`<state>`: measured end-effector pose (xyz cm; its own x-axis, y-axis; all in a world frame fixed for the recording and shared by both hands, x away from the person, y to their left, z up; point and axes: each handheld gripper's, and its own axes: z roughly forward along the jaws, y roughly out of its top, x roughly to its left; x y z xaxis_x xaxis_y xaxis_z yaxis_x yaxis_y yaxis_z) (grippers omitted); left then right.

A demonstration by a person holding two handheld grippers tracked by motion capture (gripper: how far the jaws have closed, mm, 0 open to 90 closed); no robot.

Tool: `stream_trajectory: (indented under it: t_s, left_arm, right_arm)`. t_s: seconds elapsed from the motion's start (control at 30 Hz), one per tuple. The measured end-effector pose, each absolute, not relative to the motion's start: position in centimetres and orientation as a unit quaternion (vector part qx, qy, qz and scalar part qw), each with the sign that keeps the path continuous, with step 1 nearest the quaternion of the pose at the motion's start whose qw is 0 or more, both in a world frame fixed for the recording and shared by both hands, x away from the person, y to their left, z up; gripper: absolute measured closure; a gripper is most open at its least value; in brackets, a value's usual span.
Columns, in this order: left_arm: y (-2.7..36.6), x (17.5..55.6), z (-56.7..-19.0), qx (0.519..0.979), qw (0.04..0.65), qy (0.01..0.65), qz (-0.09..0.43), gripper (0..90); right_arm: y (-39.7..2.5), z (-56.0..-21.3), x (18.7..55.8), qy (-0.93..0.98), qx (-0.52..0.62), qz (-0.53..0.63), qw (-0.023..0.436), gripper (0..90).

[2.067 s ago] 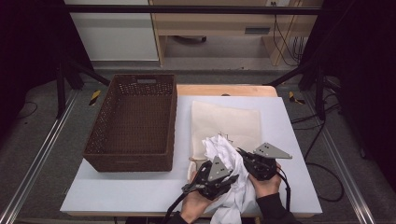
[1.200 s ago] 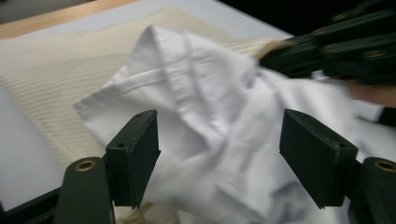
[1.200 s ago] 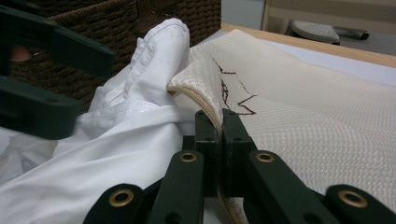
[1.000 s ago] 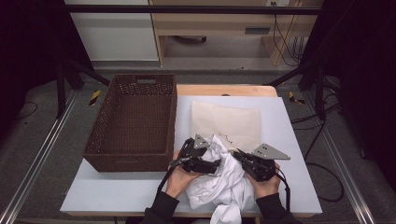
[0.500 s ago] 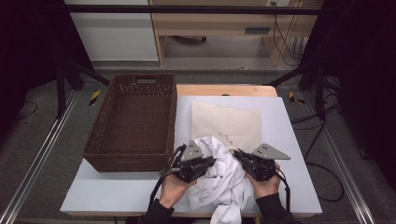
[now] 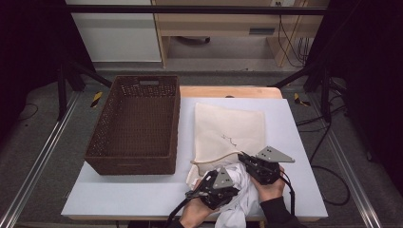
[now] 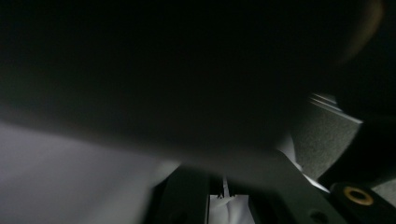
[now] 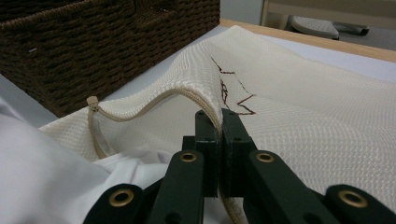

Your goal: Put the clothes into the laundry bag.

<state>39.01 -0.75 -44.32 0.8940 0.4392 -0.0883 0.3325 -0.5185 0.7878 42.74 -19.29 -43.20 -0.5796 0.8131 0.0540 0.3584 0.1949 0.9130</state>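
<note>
**Garment at the bag's mouth, right tongs holding the rim up**

The wicker basket (image 6: 135, 124) stands at the table's left, apart from the work. Just right of it, at the near edge, the left gripper (image 6: 215, 186) is buried in the bunched white garment (image 6: 240, 199); its own view is mostly dark, with white fabric between the jaws, so it looks clamped on the garment, though I can't be certain from that blur. The cream mesh laundry bag (image 6: 230, 130) lies flat beyond, its long axis running away from the person, with its open zippered rim (image 8: 154, 100) at the near end, directly ahead of the garment. The right gripper (image 8: 219, 122) has its jaws together on that rim, lifting it into an arch.

The coming move turns on this: the opening lies forward of the left gripper, so the garment would travel away from the person, under the raised rim.

Compared with half a second ago, the left gripper has dropped back toward the near edge and sits lower in the fabric, while the right one is unchanged.
</note>
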Motion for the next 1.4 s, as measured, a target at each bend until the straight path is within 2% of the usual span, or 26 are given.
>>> stream_trajectory:
  t_s: [0.13,0.4,0.57,0.6,0.63,0.7,0.93,1.1,1.17,1.2,1.23,1.3,1.33,1.37,1.4]
  left_arm:
    - [-1.6,40.0,-44.2,0.869,0.422,0.244,0.079,86.0]
    - [-2.6,43.5,-44.4,0.862,0.394,0.282,0.151,85.9]
    - [-1.9,44.3,-44.9,0.855,0.416,0.278,0.137,84.1]
    - [-1.6,44.1,-44.9,0.853,0.423,0.275,0.129,76.2]
    - [-1.2,43.9,-44.7,0.851,0.433,0.275,0.114,76.2]
    - [-0.4,43.2,-44.1,0.847,0.447,0.274,0.093,59.8]
    - [3.0,39.8,-43.2,0.837,0.460,0.275,0.107,33.0]
    - [3.5,39.1,-46.0,0.836,0.460,0.285,0.097,33.2]
    - [3.3,39.1,-46.6,0.833,0.459,0.292,0.102,41.9]
    - [3.1,39.2,-46.6,0.835,0.452,0.292,0.110,41.9]
    - [2.9,39.3,-46.6,0.840,0.442,0.295,0.112,45.7]
    - [2.6,39.5,-46.3,0.846,0.426,0.301,0.107,59.5]
    - [2.5,39.6,-46.2,0.848,0.424,0.302,0.101,72.2]
    - [2.4,39.7,-46.2,0.849,0.424,0.301,0.097,72.2]
    - [2.4,39.7,-46.1,0.849,0.425,0.300,0.094,78.0]
  right_arm:
    - [-19.1,-43.0,42.5,0.737,0.388,0.502,0.230,87.4]
    - [-19.2,-42.6,42.2,0.733,0.383,0.512,0.233,87.4]
    - [-19.2,-42.7,42.2,0.735,0.382,0.510,0.233,87.4]
    - [-19.3,-42.8,42.2,0.735,0.383,0.508,0.233,87.4]
    - [-19.3,-42.8,42.2,0.735,0.383,0.508,0.233,87.4]
    - [-19.4,-42.9,42.3,0.736,0.385,0.506,0.232,87.3]
    - [-19.4,-42.9,42.4,0.737,0.389,0.502,0.232,87.2]
    - [-19.3,-43.0,42.4,0.740,0.387,0.499,0.232,87.3]
    - [-19.2,-43.1,42.5,0.741,0.386,0.498,0.232,87.2]
    - [-19.1,-43.1,42.5,0.741,0.387,0.497,0.232,87.3]
    - [-19.0,-43.1,42.5,0.741,0.387,0.498,0.231,87.3]
    - [-19.0,-43.1,42.5,0.742,0.386,0.497,0.231,87.3]
    - [-19.0,-43.1,42.4,0.742,0.386,0.497,0.230,87.3]
    - [-19.0,-43.1,42.4,0.742,0.386,0.497,0.230,87.3]
    - [-19.1,-43.1,42.4,0.742,0.385,0.498,0.230,87.3]
